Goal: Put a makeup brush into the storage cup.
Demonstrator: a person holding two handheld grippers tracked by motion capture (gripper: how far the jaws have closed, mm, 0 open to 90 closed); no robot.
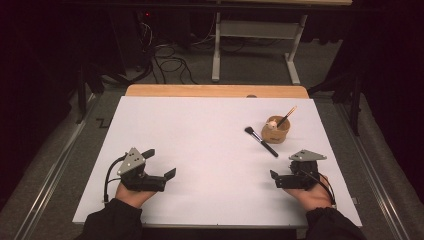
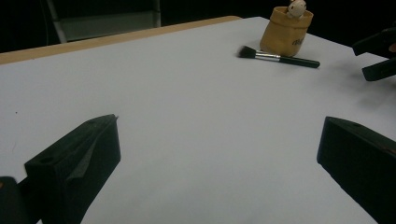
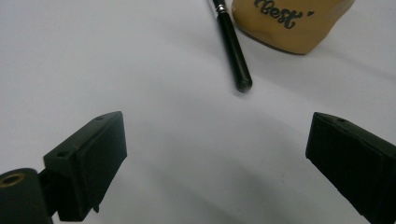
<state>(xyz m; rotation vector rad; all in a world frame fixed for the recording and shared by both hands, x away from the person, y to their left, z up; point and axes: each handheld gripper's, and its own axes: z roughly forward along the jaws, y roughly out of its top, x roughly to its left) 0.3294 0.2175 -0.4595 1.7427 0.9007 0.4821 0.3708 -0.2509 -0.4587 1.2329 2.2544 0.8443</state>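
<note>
Both grippers rest with jaws open and empty; the right gripper (image 1: 281,179) should straddle the brush (image 3: 232,43) handle just ahead, squarely.

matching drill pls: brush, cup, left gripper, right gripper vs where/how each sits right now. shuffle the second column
Things:
1. makeup brush
2. tan cup
3. left gripper
4. right gripper

Places or states:
A. upright on the table's right half, a stick poking out of it
B. jaws open and empty, low at the table's left
C. lying flat on the white table, just beside the cup
D. jaws open and empty, nearest to the brush's handle end

Pairs: 1-C, 2-A, 3-B, 4-D
</note>
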